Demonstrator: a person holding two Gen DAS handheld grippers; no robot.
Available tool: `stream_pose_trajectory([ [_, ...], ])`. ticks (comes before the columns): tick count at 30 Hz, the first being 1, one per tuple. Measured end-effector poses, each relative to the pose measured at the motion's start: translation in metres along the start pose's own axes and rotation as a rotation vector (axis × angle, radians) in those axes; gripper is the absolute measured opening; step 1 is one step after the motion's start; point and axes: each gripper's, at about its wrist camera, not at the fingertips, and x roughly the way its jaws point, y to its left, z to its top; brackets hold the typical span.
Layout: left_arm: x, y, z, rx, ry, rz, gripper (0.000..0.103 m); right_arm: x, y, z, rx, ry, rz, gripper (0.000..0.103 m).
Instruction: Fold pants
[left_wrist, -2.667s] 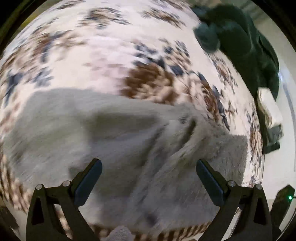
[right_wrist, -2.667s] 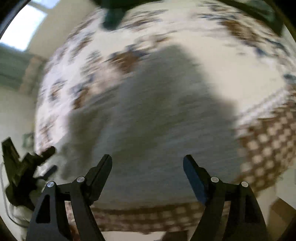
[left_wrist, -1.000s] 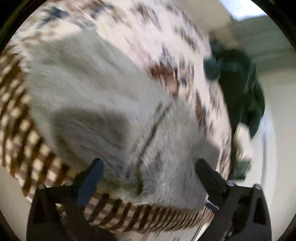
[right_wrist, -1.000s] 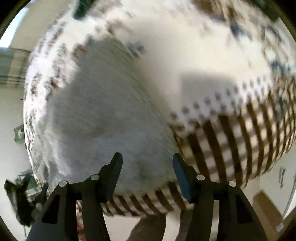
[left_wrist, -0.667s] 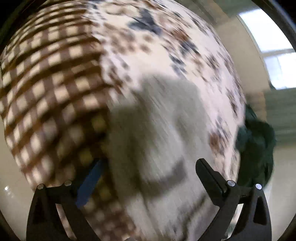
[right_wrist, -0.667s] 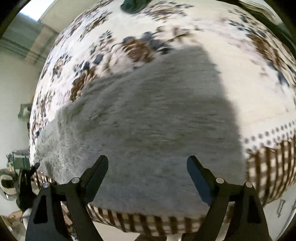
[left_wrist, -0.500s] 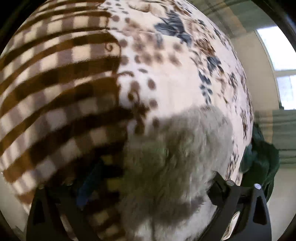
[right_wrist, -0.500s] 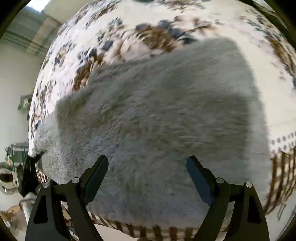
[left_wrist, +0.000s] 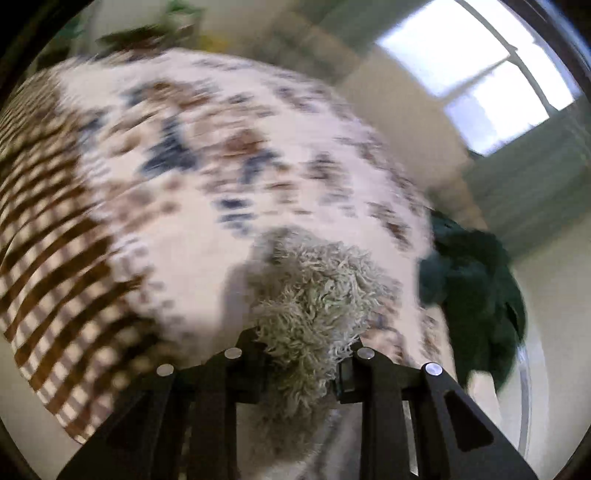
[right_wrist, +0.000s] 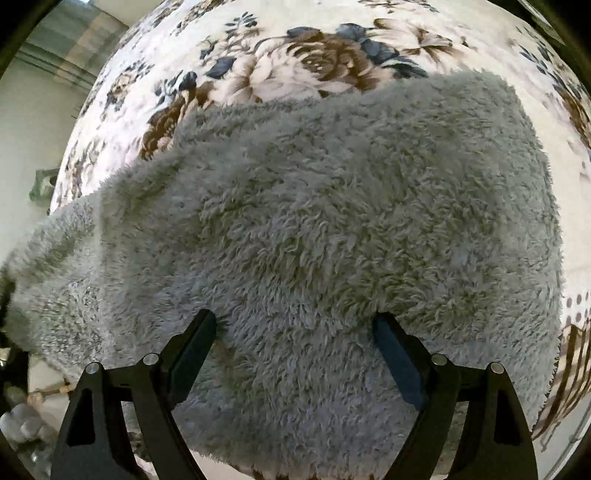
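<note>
The grey fluffy pants (right_wrist: 332, 221) lie spread across the flowered bed cover (right_wrist: 295, 55) and fill most of the right wrist view. My right gripper (right_wrist: 295, 332) is open, its fingertips pressed down on the pants near their front edge. In the left wrist view my left gripper (left_wrist: 303, 354) is shut on a bunched end of the pants (left_wrist: 314, 295) and holds it lifted above the bed cover (left_wrist: 184, 147).
A dark green garment (left_wrist: 476, 288) lies in a heap at the far right side of the bed. The cover's brown checked border (left_wrist: 48, 229) runs along the left edge. A window (left_wrist: 476, 74) is behind the bed.
My left gripper has closed on the end of the pants and lifted it, swinging its view up toward the window. My right gripper has lowered onto the pants and stays open.
</note>
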Motion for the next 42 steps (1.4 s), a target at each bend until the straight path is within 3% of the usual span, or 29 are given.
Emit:
stream_pose_trajectory([
  [5, -0.019, -0.107, -0.031, 0.225, 0.047, -0.149, 0.022, -0.036, -0.032, -0.001, 0.08, -0.065, 0.055, 0.089],
  [9, -0.01, -0.187, -0.083, 0.386, 0.159, -0.244, 0.022, -0.071, -0.074, -0.008, 0.166, -0.117, 0.082, 0.089],
  [12, 0.013, -0.232, -0.132, 0.431, 0.28, -0.302, 0.022, -0.095, -0.118, -0.018, 0.227, -0.138, 0.068, 0.089],
  [20, 0.089, -0.289, -0.256, 0.57, 0.529, -0.3, 0.021, -0.132, -0.244, -0.054, 0.397, -0.169, -0.05, 0.089],
  [25, 0.108, -0.306, -0.307, 0.667, 0.648, -0.261, 0.023, -0.146, -0.29, -0.064, 0.458, -0.187, -0.08, 0.089],
  [26, 0.108, -0.31, -0.315, 0.681, 0.682, -0.241, 0.027, -0.147, -0.294, -0.065, 0.465, -0.188, -0.075, 0.089],
  [28, 0.104, -0.316, -0.319, 0.694, 0.719, -0.217, 0.038, -0.149, -0.303, -0.065, 0.484, -0.193, -0.057, 0.089],
  [30, 0.091, -0.322, -0.314, 0.709, 0.711, -0.225, 0.062, -0.15, -0.309, -0.065, 0.504, -0.2, -0.009, 0.089],
  [31, 0.084, -0.324, -0.309, 0.702, 0.71, -0.243, 0.085, -0.149, -0.311, -0.064, 0.518, -0.198, 0.038, 0.091],
  [32, 0.076, -0.326, -0.301, 0.69, 0.706, -0.262, 0.091, -0.148, -0.311, -0.063, 0.527, -0.197, 0.071, 0.096],
  [35, 0.061, -0.321, -0.281, 0.669, 0.686, -0.274, 0.092, -0.142, -0.303, -0.054, 0.542, -0.202, 0.167, 0.097],
  [38, 0.055, -0.299, -0.238, 0.618, 0.638, -0.237, 0.092, -0.136, -0.287, -0.04, 0.529, -0.207, 0.258, 0.097],
  [42, 0.066, -0.251, -0.183, 0.619, 0.535, -0.061, 0.092, -0.124, -0.264, -0.018, 0.508, -0.21, 0.38, 0.097],
])
